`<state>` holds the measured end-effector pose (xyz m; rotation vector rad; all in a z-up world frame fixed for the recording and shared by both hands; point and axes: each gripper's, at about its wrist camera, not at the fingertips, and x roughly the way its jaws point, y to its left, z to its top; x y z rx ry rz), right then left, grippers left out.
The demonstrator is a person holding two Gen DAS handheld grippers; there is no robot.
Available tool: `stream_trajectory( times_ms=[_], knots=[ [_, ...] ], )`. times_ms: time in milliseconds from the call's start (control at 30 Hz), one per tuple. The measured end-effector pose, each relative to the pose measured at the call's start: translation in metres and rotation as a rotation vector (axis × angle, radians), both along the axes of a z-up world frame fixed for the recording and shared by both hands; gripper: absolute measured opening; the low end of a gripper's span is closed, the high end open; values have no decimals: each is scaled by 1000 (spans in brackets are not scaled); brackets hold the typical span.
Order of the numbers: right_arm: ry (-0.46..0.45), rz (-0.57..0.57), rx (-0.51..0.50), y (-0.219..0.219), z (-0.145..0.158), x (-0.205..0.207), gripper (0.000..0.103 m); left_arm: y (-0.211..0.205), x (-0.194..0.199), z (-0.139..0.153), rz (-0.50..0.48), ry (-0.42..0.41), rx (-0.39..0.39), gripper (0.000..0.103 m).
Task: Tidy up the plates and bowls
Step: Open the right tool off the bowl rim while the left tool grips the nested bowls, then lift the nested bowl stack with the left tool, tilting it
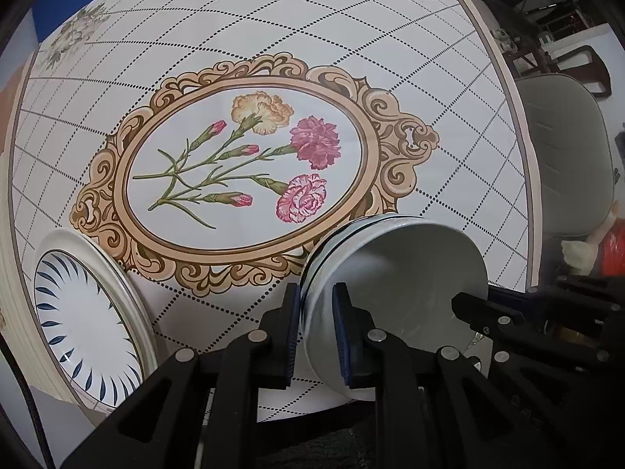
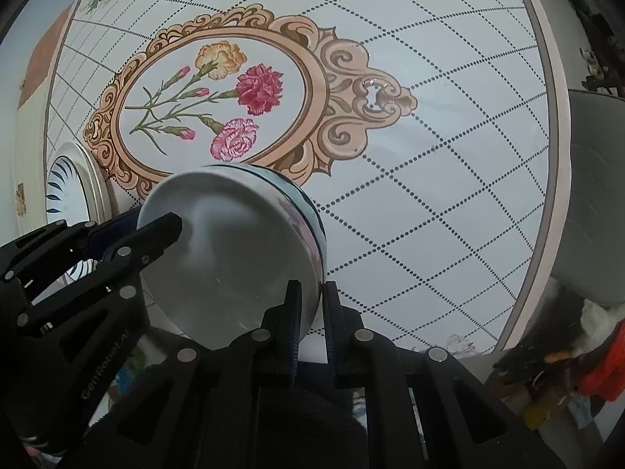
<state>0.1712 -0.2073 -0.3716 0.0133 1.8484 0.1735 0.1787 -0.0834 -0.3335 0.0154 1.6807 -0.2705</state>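
Observation:
A white bowl (image 1: 406, 285) with dark bands under its rim is held between both grippers above the near edge of the table. My left gripper (image 1: 317, 332) is shut on the bowl's left rim, one pad outside and one inside. My right gripper (image 2: 311, 324) is shut on the bowl's (image 2: 234, 250) right rim the same way. Each gripper shows in the other's view, the right one (image 1: 488, 312) and the left one (image 2: 156, 234). A white plate (image 1: 86, 312) with blue leaf strokes lies on the table at the left, also in the right wrist view (image 2: 70, 187).
The round table (image 1: 273, 39) has a white cloth with a dotted grid and a framed carnation picture in the middle. A grey chair (image 1: 562, 148) stands past the right edge. Red and cluttered items (image 2: 593, 367) lie low at the right.

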Motion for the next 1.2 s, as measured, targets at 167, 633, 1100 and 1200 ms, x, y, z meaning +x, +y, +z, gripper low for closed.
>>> stream_trajectory(
  times_ms=[167,633,1100,1200],
  knots=[
    [4,-65,56,-14,-4,-3,16,4,-3,3,-7,-27,35,19],
    [-157,-203,208,-80,-6,-25,103,28,-14,31,7,-239,46,102],
    [-104,-356,707,-81,-78,-37,103,58,-6,-45,266,-6,-399,102],
    [-132,-360,807,-75,-92,-34,103,51,-5,-60,249,36,-443,102]
  ],
)
